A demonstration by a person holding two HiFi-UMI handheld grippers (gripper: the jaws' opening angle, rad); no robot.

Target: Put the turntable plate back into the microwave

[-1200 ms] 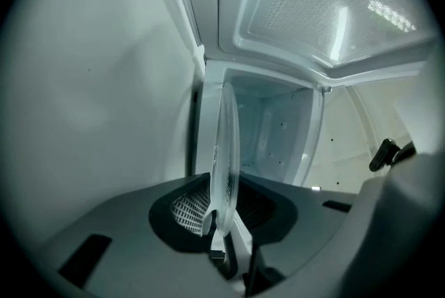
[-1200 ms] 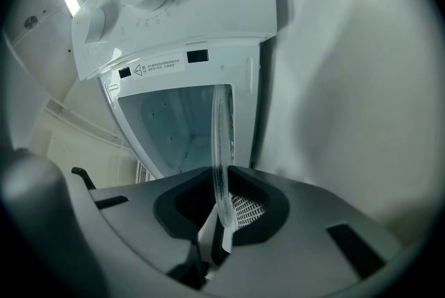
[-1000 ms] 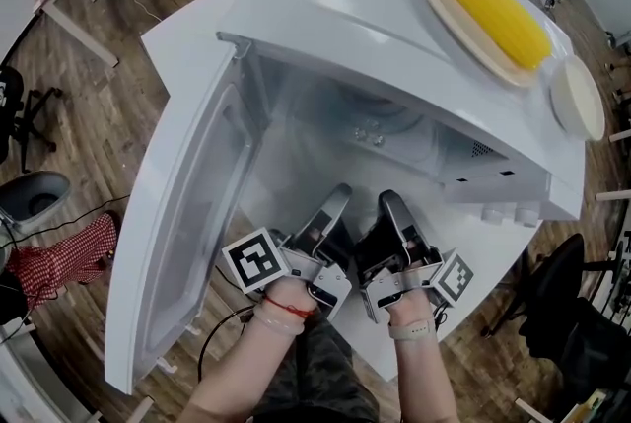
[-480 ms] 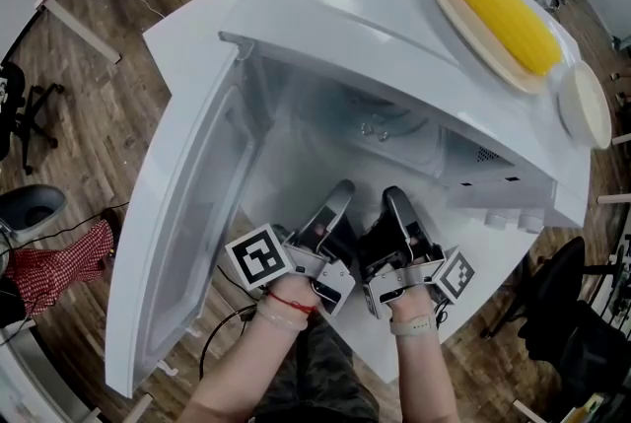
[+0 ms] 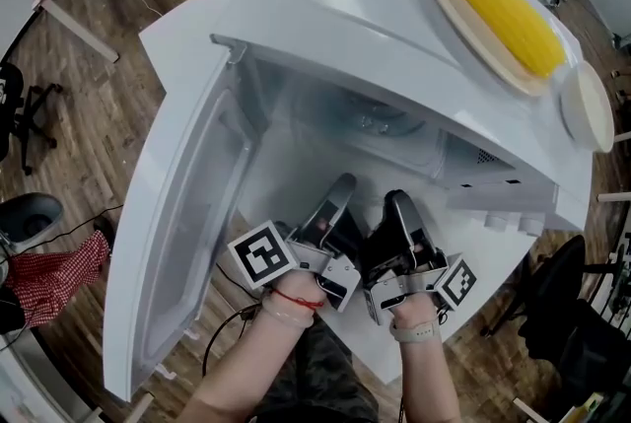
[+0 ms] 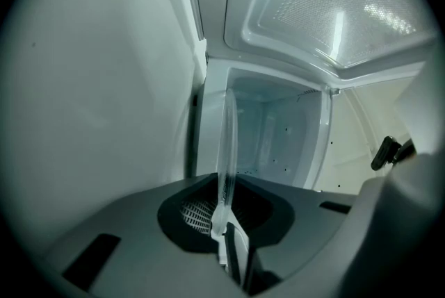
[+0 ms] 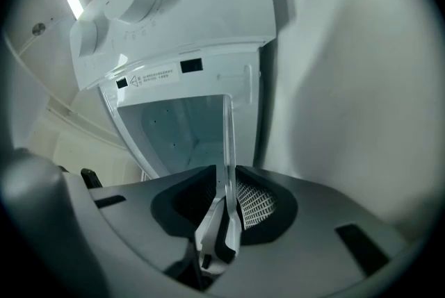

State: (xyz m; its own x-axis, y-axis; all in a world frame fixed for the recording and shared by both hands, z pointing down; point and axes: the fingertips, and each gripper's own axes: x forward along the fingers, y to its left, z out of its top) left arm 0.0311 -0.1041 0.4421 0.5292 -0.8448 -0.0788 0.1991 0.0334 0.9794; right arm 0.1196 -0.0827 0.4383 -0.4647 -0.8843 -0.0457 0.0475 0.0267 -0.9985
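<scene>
The clear glass turntable plate (image 5: 347, 133) is held level at the mouth of the open white microwave (image 5: 375, 7), its far part inside the cavity. My left gripper (image 5: 341, 186) and right gripper (image 5: 397, 202) sit side by side, both shut on the plate's near rim. In the left gripper view the plate (image 6: 227, 144) shows edge-on between the jaws, with the cavity (image 6: 285, 130) behind it. The right gripper view has the same plate (image 7: 228, 144) clamped in front of the cavity (image 7: 174, 130), below the control panel (image 7: 160, 5).
The microwave door (image 5: 182, 214) hangs wide open to the left, close beside my left gripper. On the microwave's top lie a corn cob on a plate (image 5: 493, 2) and a small white dish (image 5: 584, 105). The microwave stands on a white table (image 5: 182, 27) with wooden floor around it.
Both grippers and the plate have shifted only slightly toward the cavity. Their hold on the plate is the same.
</scene>
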